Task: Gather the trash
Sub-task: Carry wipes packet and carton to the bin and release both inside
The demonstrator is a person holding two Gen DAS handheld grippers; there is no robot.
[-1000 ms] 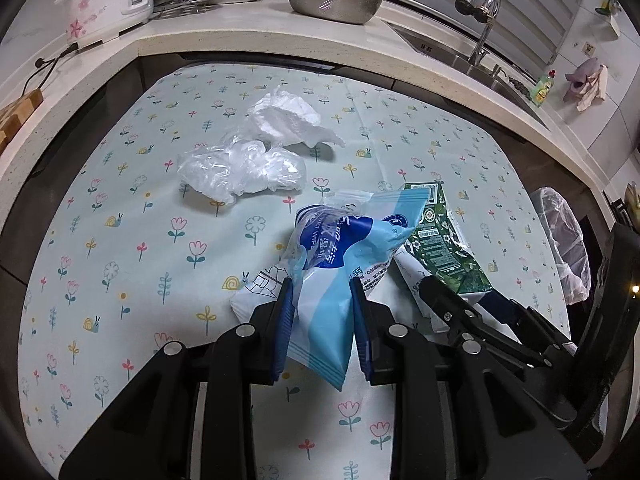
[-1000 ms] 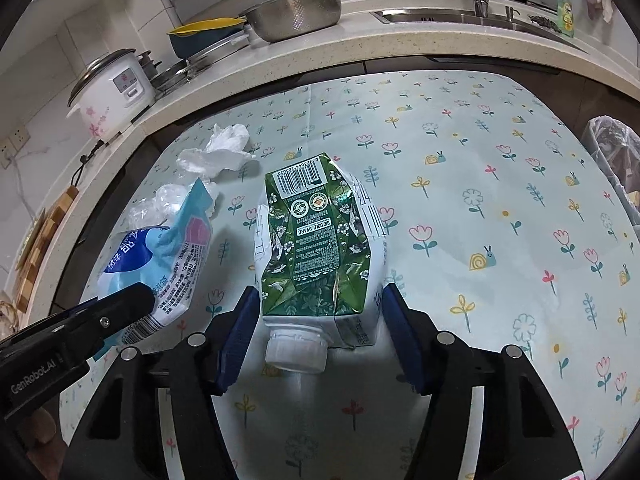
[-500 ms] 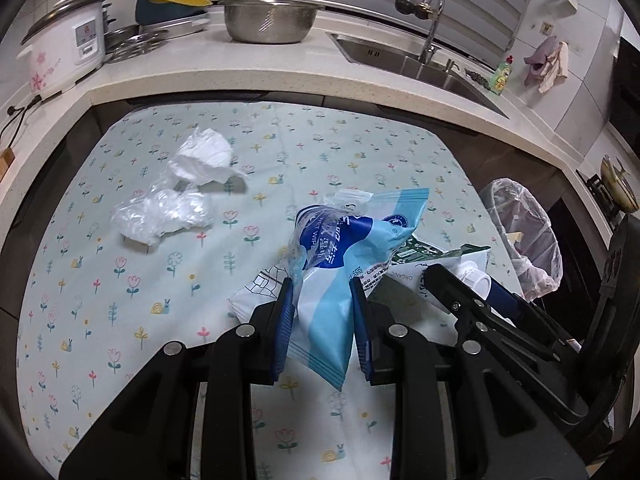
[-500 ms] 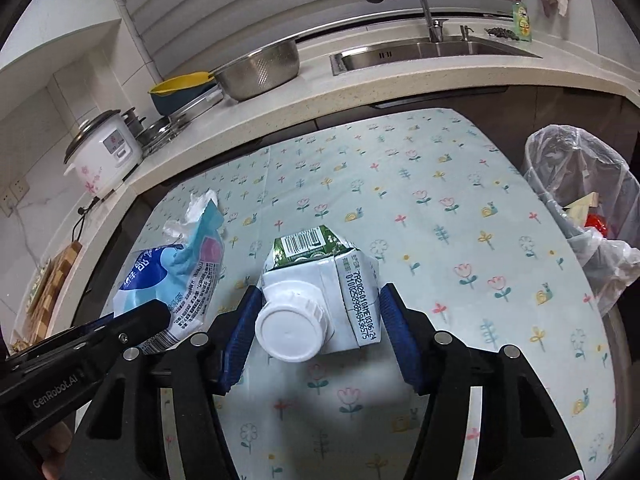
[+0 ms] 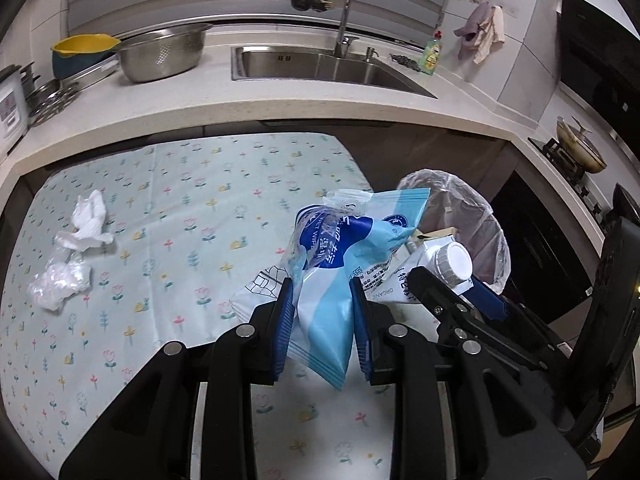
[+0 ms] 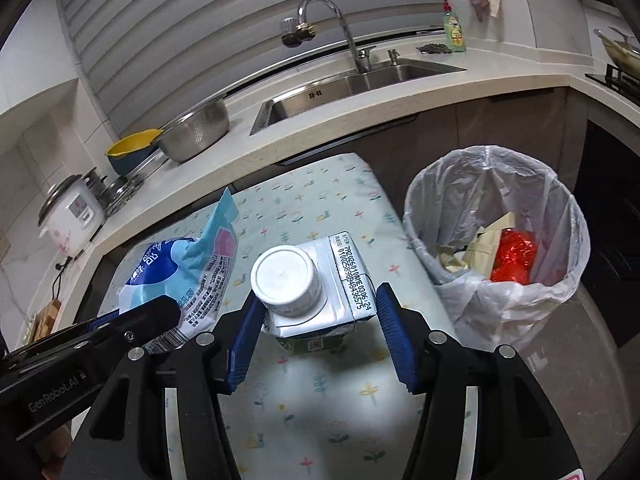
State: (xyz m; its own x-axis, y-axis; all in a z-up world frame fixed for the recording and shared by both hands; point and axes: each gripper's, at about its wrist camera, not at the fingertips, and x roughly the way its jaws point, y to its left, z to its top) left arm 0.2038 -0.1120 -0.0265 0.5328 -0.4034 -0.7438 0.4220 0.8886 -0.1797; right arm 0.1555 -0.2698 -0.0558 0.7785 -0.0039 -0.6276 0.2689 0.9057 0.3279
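My left gripper [image 5: 322,294] is shut on a blue and white wet-wipes pack [image 5: 340,248], held up over the right end of the floral tablecloth [image 5: 180,184]. To its right, my right gripper [image 6: 316,304] carries a green and white carton [image 6: 340,276] off the table, white screw cap towards the camera. Its jaws are closing, with the carton between the pads. The carton [image 5: 404,280] also shows in the left wrist view, just in front of the bin. A lined trash bin [image 6: 492,152] stands beyond the table's right edge with scraps and red foil inside.
A crumpled white tissue [image 5: 90,220] and a clear plastic wad [image 5: 60,280] lie at the table's left. White printed paper [image 5: 260,292] lies under the pack. Behind are the counter, sink [image 5: 320,68], steel colander [image 5: 160,54] and a rice cooker [image 6: 74,216].
Both grippers have swung right and risen with their loads, from mid-table to its right end by the bin. The carton has tipped so that its cap faces the camera.
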